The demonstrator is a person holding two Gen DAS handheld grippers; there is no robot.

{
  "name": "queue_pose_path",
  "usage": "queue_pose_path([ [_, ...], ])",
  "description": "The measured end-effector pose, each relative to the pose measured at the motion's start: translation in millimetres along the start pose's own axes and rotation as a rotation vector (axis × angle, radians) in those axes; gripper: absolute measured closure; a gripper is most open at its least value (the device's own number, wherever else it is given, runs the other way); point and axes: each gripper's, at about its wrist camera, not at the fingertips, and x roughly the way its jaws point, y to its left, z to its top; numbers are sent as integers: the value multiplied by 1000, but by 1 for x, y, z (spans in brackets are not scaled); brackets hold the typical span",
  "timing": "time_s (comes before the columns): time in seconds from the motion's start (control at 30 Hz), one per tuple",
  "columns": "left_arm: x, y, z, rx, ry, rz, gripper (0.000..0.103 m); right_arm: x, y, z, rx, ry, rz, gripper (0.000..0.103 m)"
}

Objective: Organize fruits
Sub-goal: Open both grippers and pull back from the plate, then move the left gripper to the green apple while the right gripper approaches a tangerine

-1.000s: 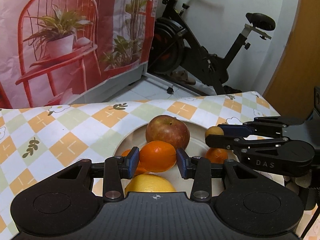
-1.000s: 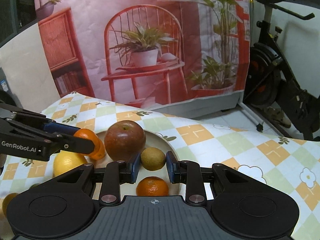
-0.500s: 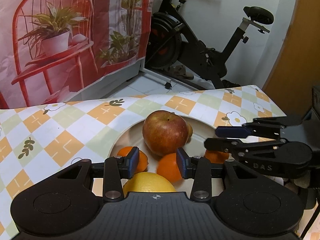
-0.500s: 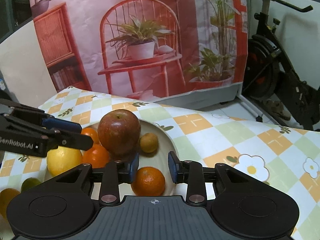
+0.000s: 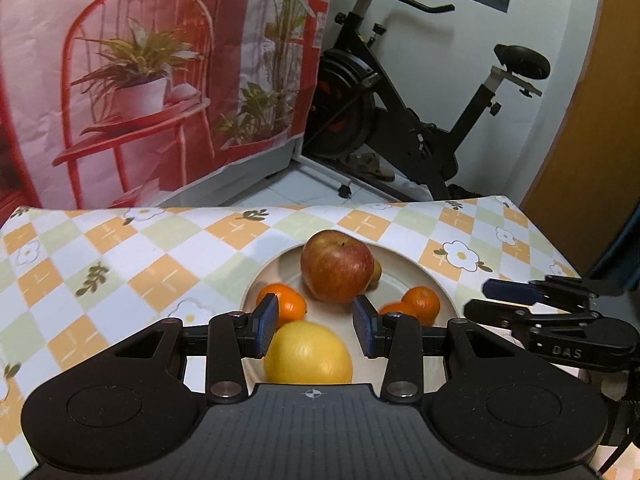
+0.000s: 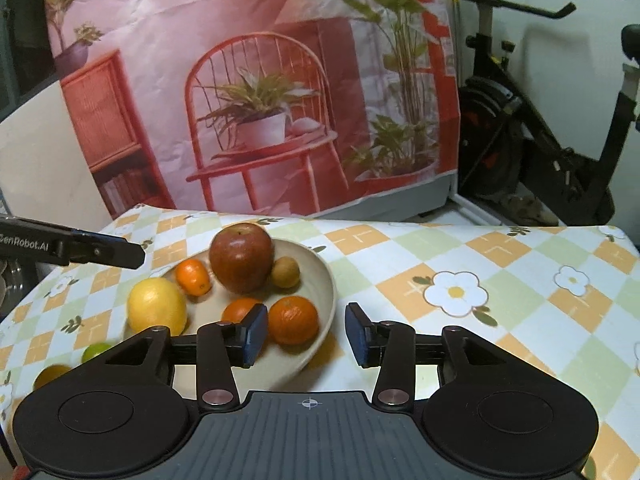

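The fruits sat heaped in a shallow beige plate (image 6: pixel 326 280) on the checked table (image 6: pixel 500 280): a big apple (image 6: pixel 241 258) at the middle, small oranges (image 6: pixel 293 320), a yellow citrus (image 6: pixel 157 311) at the rim. Round, firm and smooth-skinned, they would likely roll; each wanted pinching across its widest girth. The right claw (image 6: pixel 306 334) had just been opening, nothing between its pads. The left claw (image 5: pixel 316 330) hung part open, empty. A lime (image 6: pixel 96 352) lay off the plate; the crowded neighbours hampered access
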Motion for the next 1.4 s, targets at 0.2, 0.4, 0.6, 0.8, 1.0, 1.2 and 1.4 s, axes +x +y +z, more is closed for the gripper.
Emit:
queue_pose_path([
  [0.2, -18, 7, -14, -41, 8, 14, 60, -22, 8, -13, 30, -12, 23, 61],
  [0.4, -27, 12, -18, -54, 15, 24, 60, -26, 22, -18, 35, 6, 48, 61],
  [0.6, -29, 14, -27, -58, 28, 26, 60, -27, 33, -23, 22, 37, 64, 61],
  [0.8, -28, 16, -36, -60, 47, 24, 59, -24, 41, -31, 24, 94, 73, 61],
  [1.0, -25, 16, -44, -54, 78, 23, 59, -21, 47, -39, 26, 142, 95, 61],
  [1.2, -21, 15, -51, -46, 102, 23, 58, -15, 54, -41, 17, 172, 116, 61],
  [1.4, -16, 12, -57, -26, 135, 12, 52, -12, 54, -42, 22, 179, 124, 61],
])
